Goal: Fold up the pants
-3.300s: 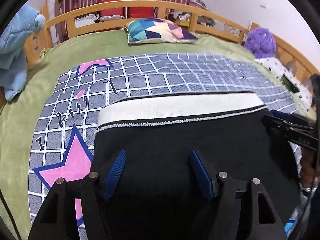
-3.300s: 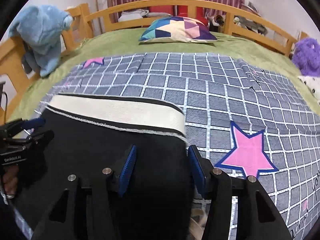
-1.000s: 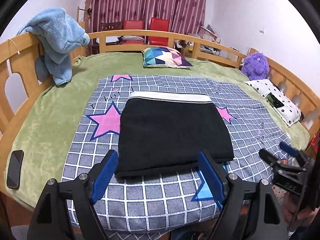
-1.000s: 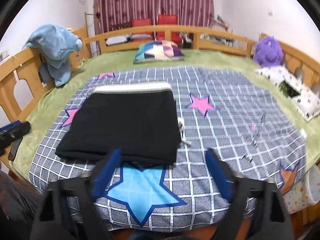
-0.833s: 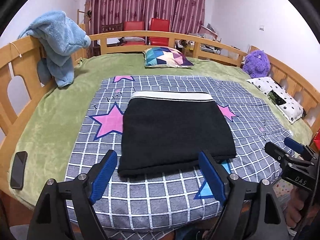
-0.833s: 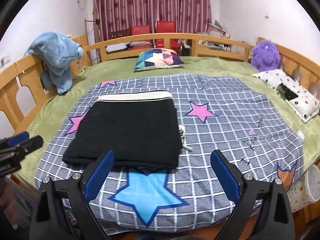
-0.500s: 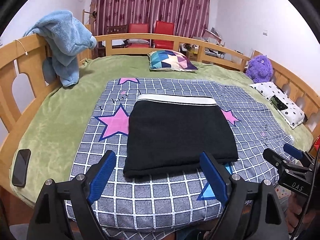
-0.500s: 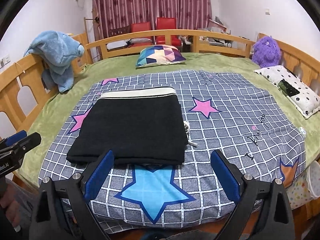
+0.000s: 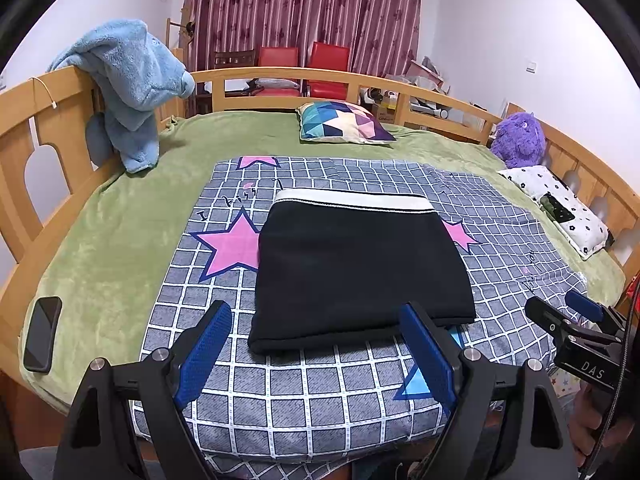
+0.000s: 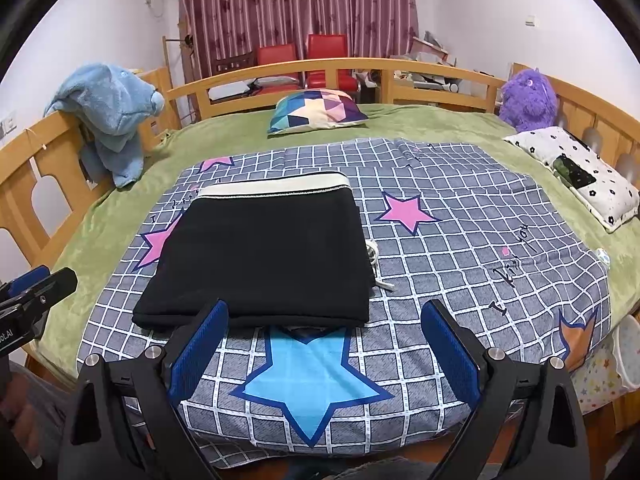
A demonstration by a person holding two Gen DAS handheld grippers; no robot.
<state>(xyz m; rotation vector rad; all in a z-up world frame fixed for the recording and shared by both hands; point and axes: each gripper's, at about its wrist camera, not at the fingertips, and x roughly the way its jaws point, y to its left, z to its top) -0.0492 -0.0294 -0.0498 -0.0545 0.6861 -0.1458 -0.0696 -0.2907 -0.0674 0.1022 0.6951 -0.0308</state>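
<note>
Basically done, looks like: pants point(image 9: 356, 268) folded into a flat black rectangle mid-frame on the checked blanket point(image 9: 320, 392), waistband point(image 9: 352, 200) at the far edge. Left gripper point(image 9: 316, 350) and right gripper point(image 10: 320, 350) both spread wide, holding nothing, near the frame bottom. Left looks nearer.

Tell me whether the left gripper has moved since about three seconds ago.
Yes. The left gripper has pulled back toward the bed's foot: then its fingers sat over the folded black pants; now they hover off the pants' near edge, open.
</note>
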